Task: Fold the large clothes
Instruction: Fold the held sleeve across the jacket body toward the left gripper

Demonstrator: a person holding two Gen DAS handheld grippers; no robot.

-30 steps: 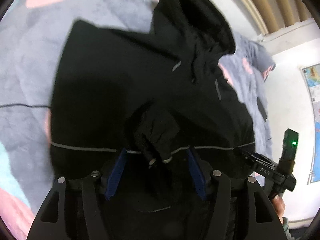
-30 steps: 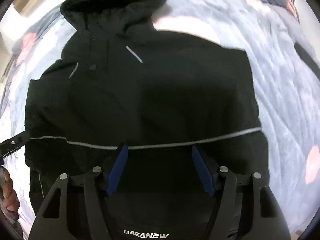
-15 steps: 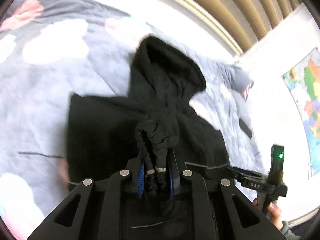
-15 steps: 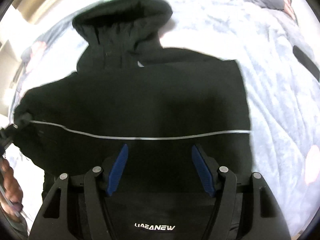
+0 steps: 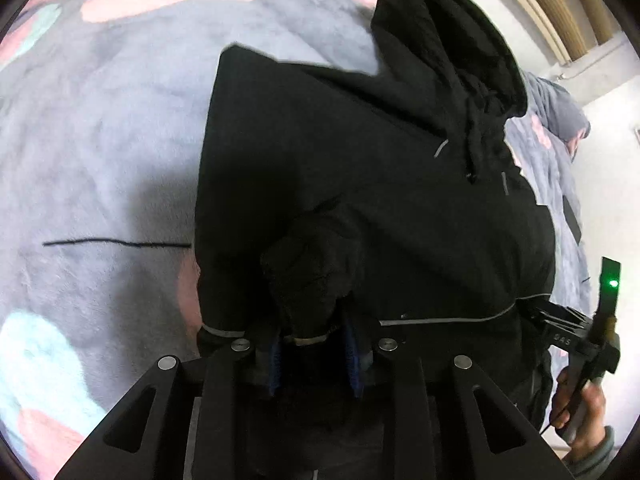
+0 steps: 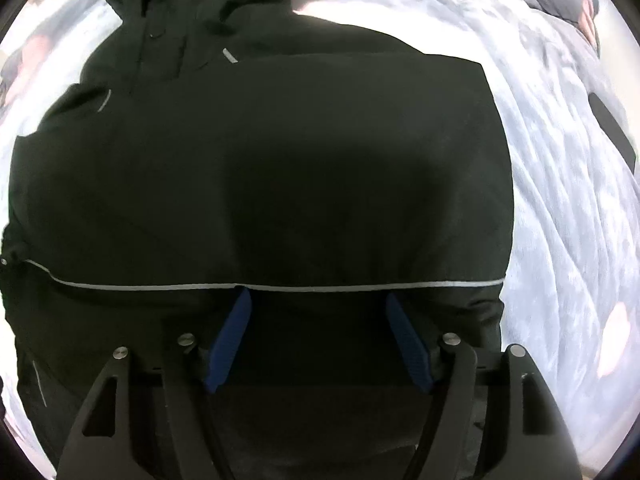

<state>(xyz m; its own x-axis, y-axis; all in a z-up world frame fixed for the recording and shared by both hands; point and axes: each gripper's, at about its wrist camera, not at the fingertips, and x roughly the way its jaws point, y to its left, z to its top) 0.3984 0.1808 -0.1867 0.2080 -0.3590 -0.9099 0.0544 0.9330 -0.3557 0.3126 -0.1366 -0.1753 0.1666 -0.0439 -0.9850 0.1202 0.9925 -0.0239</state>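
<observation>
A large black hooded jacket lies on a grey blanket, hood at the far end, a thin reflective stripe across its lower part. My left gripper is shut on a bunched black cuff near the stripe. The jacket fills the right wrist view. My right gripper is open, its blue pads resting on the jacket just below the stripe. The right gripper also shows in the left wrist view, at the jacket's right edge.
The grey blanket has pink and pale blue patches. A black cord lies on it left of the jacket. A flat black object lies on the blanket at right. A wall and wooden slats stand beyond.
My left gripper closed on the bunched cuff, lifted it up, and has now come back down close over the jacket. My right gripper stayed open above the hem.
</observation>
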